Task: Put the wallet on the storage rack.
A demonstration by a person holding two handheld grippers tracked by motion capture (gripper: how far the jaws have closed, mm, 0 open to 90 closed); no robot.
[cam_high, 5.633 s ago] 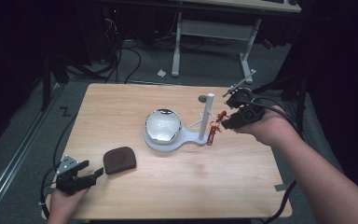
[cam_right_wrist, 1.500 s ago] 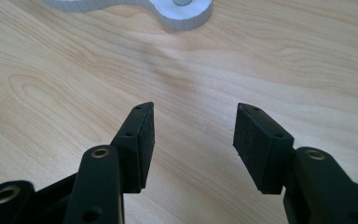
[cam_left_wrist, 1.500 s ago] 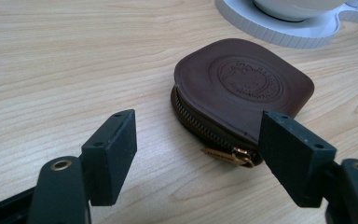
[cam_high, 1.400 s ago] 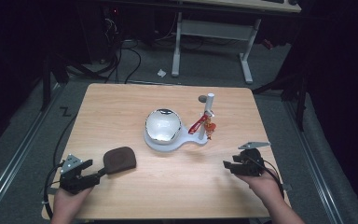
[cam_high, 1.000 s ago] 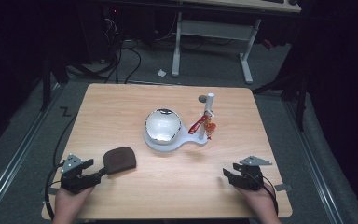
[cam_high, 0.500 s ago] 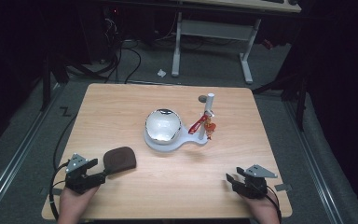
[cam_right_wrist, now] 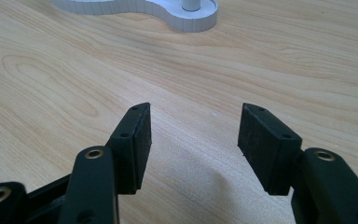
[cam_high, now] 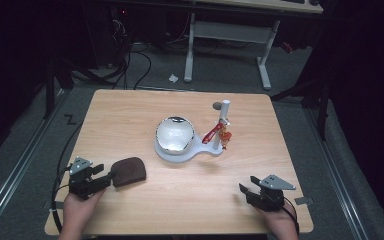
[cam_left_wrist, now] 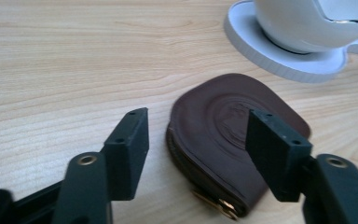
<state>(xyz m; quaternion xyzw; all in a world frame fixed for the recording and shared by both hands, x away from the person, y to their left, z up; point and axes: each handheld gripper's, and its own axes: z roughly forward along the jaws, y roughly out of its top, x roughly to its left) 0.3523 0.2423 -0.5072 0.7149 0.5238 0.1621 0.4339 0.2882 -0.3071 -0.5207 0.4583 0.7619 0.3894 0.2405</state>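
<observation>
- Two grippers, both low at near edge of table [cam_high: 130, 115], each held in a hand from below.
- Left gripper [cam_left_wrist: 193, 140]: jaws spread wide, nothing pinched; seen in high view at near left corner [cam_high: 102, 176], hand [cam_high: 77, 210] behind it.
- Between those jaws, in left gripper view: near end of brown leather pouch [cam_left_wrist: 233, 140], flat on wood, brass fitting [cam_left_wrist: 223, 205] at its closest edge. Right jaw overlapped pouch in that view; whether touching, could not tell. Left jaw stood just beside pouch, over bare wood.
- Same pouch in high view [cam_high: 128, 171], just ahead of left jaws, near left of table.
- Right gripper [cam_right_wrist: 193, 135]: jaws spread apart, bare wood between them, nothing held. In high view at near right corner [cam_high: 245, 191], grey three-cornered plate [cam_high: 276, 182] on top, hand [cam_high: 277, 225] at table edge.
- Farther out, centre of table: white stand base [cam_high: 180, 152] carrying shiny rounded bowl-like shape [cam_high: 174, 134]; white upright post [cam_high: 224, 120] on base's right lobe, red piece [cam_high: 212, 134] slanting from post.
- Base edge also noted at top of left gripper view [cam_left_wrist: 279, 56] and right gripper view [cam_right_wrist: 135, 7], well apart from right jaws.
- Small dark round object [cam_high: 216, 105] on wood just behind post; too small to identify.
- Beyond table: dark floor with cables [cam_high: 130, 65], white desk legs [cam_high: 262, 65].
</observation>
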